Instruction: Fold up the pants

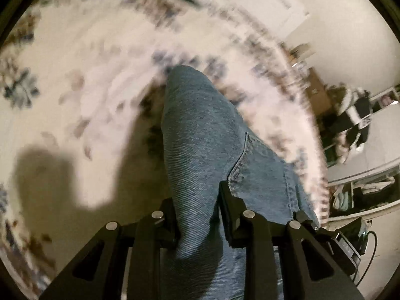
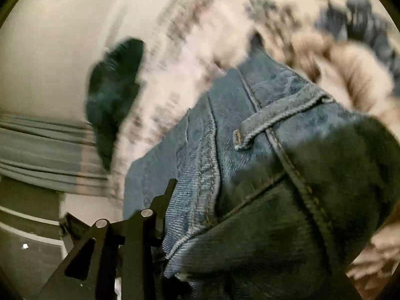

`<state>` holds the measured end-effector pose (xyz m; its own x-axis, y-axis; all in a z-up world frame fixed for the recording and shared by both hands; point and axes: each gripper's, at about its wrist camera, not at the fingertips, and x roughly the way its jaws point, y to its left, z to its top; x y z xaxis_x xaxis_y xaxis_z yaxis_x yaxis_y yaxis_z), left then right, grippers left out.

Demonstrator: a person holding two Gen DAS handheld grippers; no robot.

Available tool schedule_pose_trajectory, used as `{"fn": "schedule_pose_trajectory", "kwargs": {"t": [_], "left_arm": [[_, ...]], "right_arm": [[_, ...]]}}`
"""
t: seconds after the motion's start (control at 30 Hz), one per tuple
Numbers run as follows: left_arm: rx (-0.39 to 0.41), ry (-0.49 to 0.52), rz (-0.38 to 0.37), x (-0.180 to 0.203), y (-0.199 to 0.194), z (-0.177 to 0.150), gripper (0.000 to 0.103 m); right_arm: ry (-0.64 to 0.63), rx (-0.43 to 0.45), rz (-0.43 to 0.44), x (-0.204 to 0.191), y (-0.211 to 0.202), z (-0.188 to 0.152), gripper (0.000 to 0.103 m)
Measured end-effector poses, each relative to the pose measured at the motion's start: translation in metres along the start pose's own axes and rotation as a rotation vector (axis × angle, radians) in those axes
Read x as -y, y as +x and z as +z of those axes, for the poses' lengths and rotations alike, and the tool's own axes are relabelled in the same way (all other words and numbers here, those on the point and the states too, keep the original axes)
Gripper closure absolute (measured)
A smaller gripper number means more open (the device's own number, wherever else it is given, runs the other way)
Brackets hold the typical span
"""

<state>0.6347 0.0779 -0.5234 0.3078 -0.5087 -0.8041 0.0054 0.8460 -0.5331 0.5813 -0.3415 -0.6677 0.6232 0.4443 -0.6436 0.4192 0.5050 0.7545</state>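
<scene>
Blurred by motion, a pale floral bedspread (image 1: 82, 57) fills the space beyond both sets of jaws, its blue and brown pattern smeared into streaks. No brand, label or writing can be read anywhere; a small dark device (image 1: 347, 246) to the right of the left jaws shows some faint marks, too dim to make out.

The left gripper (image 1: 197, 212) has its jaws clamped on a thick bunch of blue denim pants (image 1: 205, 135), which run up between the two black fingers and away from them in a rounded fold hanging above the bedspread. A stitched seam shows just beyond the right finger. A dark shadow lies on the bedspread to the left of these jaws.

The right gripper (image 2: 165, 200) is half hidden: only its left finger (image 2: 167, 195) shows, pressed against the denim, while the other side is covered by the pants (image 2: 250, 175), so I cannot tell whether those jaws are together or apart. The cloth here shows a belt loop (image 2: 272, 122) and a double-stitched seam ahead of the jaws, and the lower right portion sits in deep shadow.

A dark green cloth (image 2: 112, 100) lies up and to the left of the right jaws, too blurred to identify. Beyond the left jaws to the right, cluttered shelves (image 1: 360, 135) stand against a white wall.
</scene>
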Motion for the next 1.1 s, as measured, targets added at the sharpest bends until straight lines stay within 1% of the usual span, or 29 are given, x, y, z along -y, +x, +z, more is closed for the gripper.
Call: {"fn": "schedule_pose_trajectory", "kwargs": {"t": [0.03,0.07,0.13,0.17,0.2,0.23,0.27,0.33,0.4,0.47,0.5,0.53,0.57,0.6,0.63,0.67,0.7,0.77,0.9,1.1], "left_arm": [[-0.013,-0.011,0.002,-0.007,0.005,-0.002,0.074],[-0.02,-0.024,-0.004,-0.014,0.007,-0.005,0.073],[-0.026,-0.032,-0.036,-0.023,0.005,-0.014,0.067],[-0.029,-0.032,-0.041,-0.025,0.003,-0.017,0.066],[-0.032,-0.031,-0.045,-0.027,0.0,-0.022,0.066],[-0.033,-0.026,-0.045,-0.027,-0.004,-0.024,0.065],[-0.034,-0.018,-0.041,-0.027,-0.007,-0.026,0.065],[-0.026,0.001,-0.012,-0.025,-0.012,-0.021,0.065],[-0.024,0.024,0.029,-0.024,-0.016,-0.021,0.065],[-0.019,0.071,0.107,-0.013,-0.021,-0.02,0.063],[-0.016,0.102,0.148,-0.006,-0.025,-0.021,0.055],[-0.014,0.136,0.182,0.002,-0.03,-0.023,0.034],[-0.006,0.159,0.211,0.008,-0.035,-0.025,0.022],[0.009,0.186,0.231,0.016,-0.041,-0.028,0.007],[0.023,0.212,0.247,0.024,-0.048,-0.031,0.006],[0.034,0.231,0.262,0.031,-0.054,-0.035,0.006],[0.044,0.248,0.279,0.038,-0.06,-0.039,0.006],[0.057,0.275,0.3,0.052,-0.071,-0.048,0.005],[0.073,0.297,0.32,0.078,-0.096,-0.066,0.005],[0.134,0.327,0.345,0.123,-0.153,-0.095,0.005]], "right_arm": [[-0.005,-0.023,-0.036,0.004,0.006,-0.001,0.053],[-0.019,-0.048,-0.072,0.008,0.01,-0.005,0.051],[-0.047,-0.072,-0.1,0.017,0.004,-0.011,0.049],[-0.064,-0.075,-0.123,0.022,-0.003,-0.014,0.046],[-0.094,-0.076,-0.175,0.025,-0.011,-0.017,0.045],[-0.112,-0.078,-0.205,0.028,-0.016,-0.018,0.044],[-0.115,-0.081,-0.209,0.032,-0.021,-0.02,0.042],[-0.127,-0.092,-0.24,0.031,-0.023,-0.018,0.041],[-0.158,-0.096,-0.29,0.021,-0.018,-0.015,0.04],[-0.186,-0.102,-0.346,0.009,-0.017,-0.011,0.038],[-0.208,-0.099,-0.374,0.0,-0.019,-0.011,0.037],[-0.242,-0.095,-0.413,-0.01,-0.02,-0.012,0.036],[-0.286,-0.09,-0.467,-0.021,-0.024,-0.016,0.026],[-0.337,-0.075,-0.535,-0.033,-0.027,-0.02,0.009],[-0.372,-0.062,-0.579,-0.042,-0.03,-0.025,0.003],[-0.412,-0.039,-0.626,-0.052,-0.034,-0.029,0.0],[-0.46,-0.005,-0.678,-0.063,-0.041,-0.035,0.0],[-0.523,0.035,-0.73,-0.079,-0.053,-0.045,0.0],[-0.584,0.089,-0.762,-0.106,-0.083,-0.056,0.0],[-0.637,0.146,-0.727,-0.146,-0.154,-0.083,0.0]]}}
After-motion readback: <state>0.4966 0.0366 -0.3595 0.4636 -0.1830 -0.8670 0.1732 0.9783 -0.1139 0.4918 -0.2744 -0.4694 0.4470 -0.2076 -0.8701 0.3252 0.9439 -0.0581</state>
